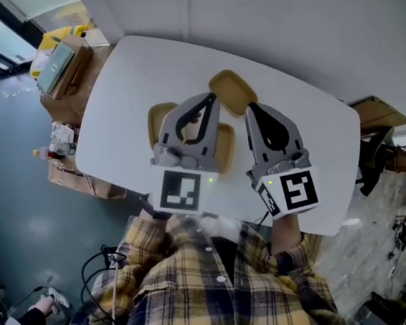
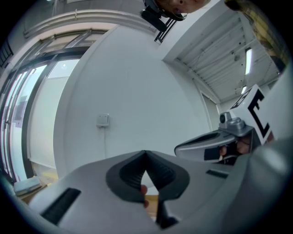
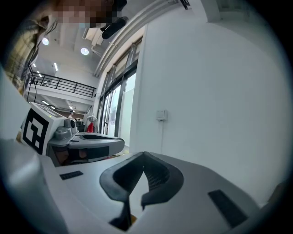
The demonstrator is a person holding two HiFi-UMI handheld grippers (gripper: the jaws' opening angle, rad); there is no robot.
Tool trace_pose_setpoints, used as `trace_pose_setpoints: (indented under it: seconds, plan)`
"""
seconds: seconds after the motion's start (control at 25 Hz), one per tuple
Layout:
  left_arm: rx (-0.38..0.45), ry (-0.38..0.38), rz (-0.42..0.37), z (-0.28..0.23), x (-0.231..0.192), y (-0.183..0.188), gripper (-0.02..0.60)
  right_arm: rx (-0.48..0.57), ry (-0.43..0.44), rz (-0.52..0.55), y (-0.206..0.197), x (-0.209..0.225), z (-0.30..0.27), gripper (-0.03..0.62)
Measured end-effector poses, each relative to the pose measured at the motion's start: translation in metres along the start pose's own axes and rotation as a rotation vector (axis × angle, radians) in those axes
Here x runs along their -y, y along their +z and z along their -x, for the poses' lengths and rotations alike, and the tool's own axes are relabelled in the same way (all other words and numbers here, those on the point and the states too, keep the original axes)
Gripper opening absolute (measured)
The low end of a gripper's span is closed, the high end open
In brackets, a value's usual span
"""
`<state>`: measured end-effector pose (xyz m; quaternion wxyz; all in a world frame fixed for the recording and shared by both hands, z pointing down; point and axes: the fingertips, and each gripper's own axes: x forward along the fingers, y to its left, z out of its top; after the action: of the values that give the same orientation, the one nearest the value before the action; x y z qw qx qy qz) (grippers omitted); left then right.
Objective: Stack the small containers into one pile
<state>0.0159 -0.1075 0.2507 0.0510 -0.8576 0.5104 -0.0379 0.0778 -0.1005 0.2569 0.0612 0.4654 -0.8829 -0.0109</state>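
Head view: yellow trays (image 1: 231,90) flat on mid-table (image 1: 313,110), open side up, long axes unclear. Left gripper (image 1: 209,100), right gripper (image 1: 250,108) side by side over table, aimed at its far edge. Gripper views: both level, jaws pressed together, nothing held.

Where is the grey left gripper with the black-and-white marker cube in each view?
Head view: grey left gripper, shut, at centre, overlapping the shallow yellow containers.
Left gripper view: left gripper fills the bottom centre.
Right gripper view: left gripper at mid-left, side-on.
Shared landmark: white wall plate, in both gripper views only.
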Motion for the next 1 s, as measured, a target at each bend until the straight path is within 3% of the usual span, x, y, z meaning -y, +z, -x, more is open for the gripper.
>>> trace_pose_setpoints:
  seconds: [1.0]
  plan:
    - [-0.033, -0.054, 0.012, -0.031, -0.04, -0.049, 0.017, -0.097, -0.025, -0.044, -0.037, 0.007, -0.04, 0.015]
